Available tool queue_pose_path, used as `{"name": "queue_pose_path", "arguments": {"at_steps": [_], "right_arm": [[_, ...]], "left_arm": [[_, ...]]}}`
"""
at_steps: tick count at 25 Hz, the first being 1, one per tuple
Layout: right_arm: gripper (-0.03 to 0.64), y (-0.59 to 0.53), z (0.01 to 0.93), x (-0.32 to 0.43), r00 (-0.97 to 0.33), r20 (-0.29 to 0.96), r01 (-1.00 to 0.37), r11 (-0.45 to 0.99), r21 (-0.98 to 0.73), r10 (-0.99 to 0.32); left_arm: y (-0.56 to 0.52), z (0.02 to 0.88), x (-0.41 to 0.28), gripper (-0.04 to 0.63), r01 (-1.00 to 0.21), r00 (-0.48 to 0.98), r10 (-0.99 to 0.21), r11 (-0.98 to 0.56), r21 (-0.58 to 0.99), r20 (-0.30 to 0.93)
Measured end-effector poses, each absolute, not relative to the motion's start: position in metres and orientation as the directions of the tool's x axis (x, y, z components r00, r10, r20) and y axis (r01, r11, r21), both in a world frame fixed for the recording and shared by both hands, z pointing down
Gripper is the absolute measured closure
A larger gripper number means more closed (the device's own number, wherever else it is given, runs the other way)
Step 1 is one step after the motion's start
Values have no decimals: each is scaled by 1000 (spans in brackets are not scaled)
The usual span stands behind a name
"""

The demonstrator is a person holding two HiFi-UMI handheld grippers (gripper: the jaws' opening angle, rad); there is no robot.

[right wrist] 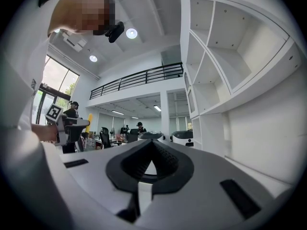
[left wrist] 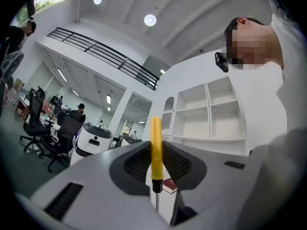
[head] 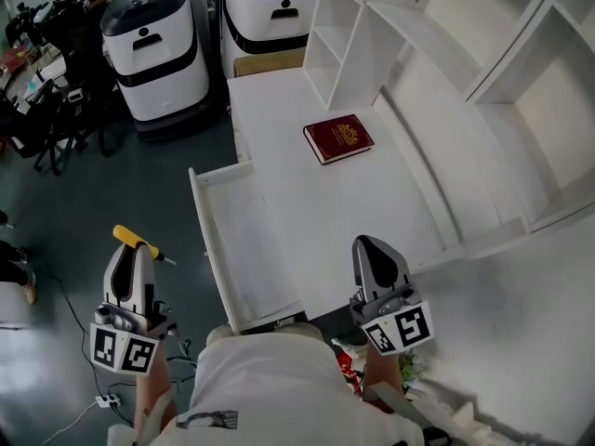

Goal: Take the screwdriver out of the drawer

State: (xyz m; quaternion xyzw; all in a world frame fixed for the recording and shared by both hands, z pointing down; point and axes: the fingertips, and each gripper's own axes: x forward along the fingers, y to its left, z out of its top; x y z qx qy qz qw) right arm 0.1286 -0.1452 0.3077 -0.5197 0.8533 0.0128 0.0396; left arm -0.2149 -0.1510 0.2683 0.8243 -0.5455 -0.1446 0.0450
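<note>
The left hand-held gripper point(head: 129, 254) is left of the open drawer point(head: 251, 242), over the dark floor point(head: 84, 203) and not over the table point(head: 307, 193); its jaws are clamped on the yellow handle of the screwdriver point(head: 135, 241); in the left gripper view the handle stands upright between the two pads, with the black collar and the thin metal shaft coming out below them. So the screwdriver is outside the drawer and well clear of its left wall; the drawer is pulled out and what I can see of its bottom is bare white. Beyond the drawer, on the table top, lies a red book point(head: 337, 138). Right of the drawer, the right hand-held gripper point(head: 370, 247) is above the table near its front edge; its jaws are together with nothing between them.

In my judgement the taking-out step is nearly complete, because the tool is already lifted out and held. The next move probably calls for a firm grip while the screwdriver is carried to a resting place such as the table; the right hand-held gripper is free to push the drawer closed, if that is wanted.
</note>
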Motion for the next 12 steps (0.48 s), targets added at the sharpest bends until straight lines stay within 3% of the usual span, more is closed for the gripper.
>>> {"name": "queue_pose_path", "arguments": {"at_steps": [12], "right_arm": [[607,-150,311,130,-470,-91,-880,474,-30,-878]], "left_arm": [[-155,270,-204,515,-885,373,-912,-405,228,-173]]}}
